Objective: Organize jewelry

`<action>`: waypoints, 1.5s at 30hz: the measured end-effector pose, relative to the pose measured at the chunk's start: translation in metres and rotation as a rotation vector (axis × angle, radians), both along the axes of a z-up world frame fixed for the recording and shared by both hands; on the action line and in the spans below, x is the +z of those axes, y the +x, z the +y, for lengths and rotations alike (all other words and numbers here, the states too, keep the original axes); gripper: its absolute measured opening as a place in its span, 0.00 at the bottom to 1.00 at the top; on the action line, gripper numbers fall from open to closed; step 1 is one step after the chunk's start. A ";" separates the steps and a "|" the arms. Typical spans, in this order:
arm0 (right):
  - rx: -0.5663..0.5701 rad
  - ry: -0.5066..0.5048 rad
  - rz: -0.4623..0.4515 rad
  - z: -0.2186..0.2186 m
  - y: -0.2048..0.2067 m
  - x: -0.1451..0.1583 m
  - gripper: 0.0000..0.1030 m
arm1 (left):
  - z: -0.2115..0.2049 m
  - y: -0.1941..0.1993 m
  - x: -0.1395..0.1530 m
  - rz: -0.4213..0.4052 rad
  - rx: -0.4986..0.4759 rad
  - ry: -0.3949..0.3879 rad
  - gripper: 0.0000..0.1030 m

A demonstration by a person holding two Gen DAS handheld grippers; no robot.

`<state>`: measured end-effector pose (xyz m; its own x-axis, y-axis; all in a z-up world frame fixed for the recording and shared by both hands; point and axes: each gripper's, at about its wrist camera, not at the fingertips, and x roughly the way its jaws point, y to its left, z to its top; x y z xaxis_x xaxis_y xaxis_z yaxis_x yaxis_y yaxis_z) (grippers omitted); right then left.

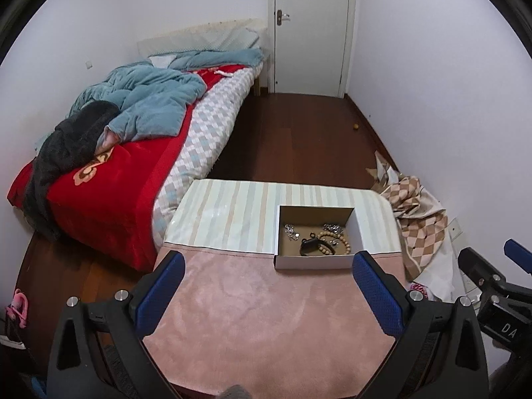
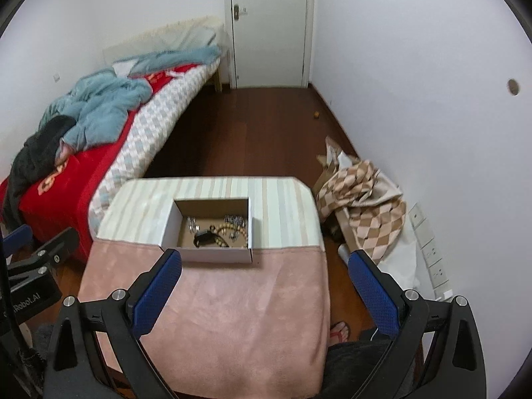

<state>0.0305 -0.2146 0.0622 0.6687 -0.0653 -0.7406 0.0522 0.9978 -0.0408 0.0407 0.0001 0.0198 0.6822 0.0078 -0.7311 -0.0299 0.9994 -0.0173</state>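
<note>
An open cardboard box (image 1: pixel 314 262) (image 2: pixel 216 255) sits on the small table where the pink cloth meets the striped cloth. Inside lie a wooden bead bracelet (image 1: pixel 335 242) (image 2: pixel 232 232), a black band (image 1: pixel 307 246) (image 2: pixel 203 239) and silver pieces (image 1: pixel 292 231) (image 2: pixel 192 224). My left gripper (image 1: pixel 269 262) is open and empty, above the pink cloth, short of the box. My right gripper (image 2: pixel 265 259) is open and empty, just short of the box's right part. Each gripper shows at the edge of the other view, the right one (image 1: pixel 492 286) and the left one (image 2: pixel 36 259).
The table (image 1: pixel 266 326) (image 2: pixel 206 316) stands on a dark wood floor. A bed (image 1: pixel 133 153) with red and blue bedding lies to the left. Checked fabric and paper (image 1: pixel 419 219) (image 2: pixel 362 199) pile up at the right wall. A foot in a sandal (image 2: pixel 340 331) is near the table.
</note>
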 end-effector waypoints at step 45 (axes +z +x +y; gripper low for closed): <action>0.003 -0.020 0.100 0.005 0.080 -0.005 1.00 | -0.013 0.064 -0.006 0.149 0.023 0.025 1.00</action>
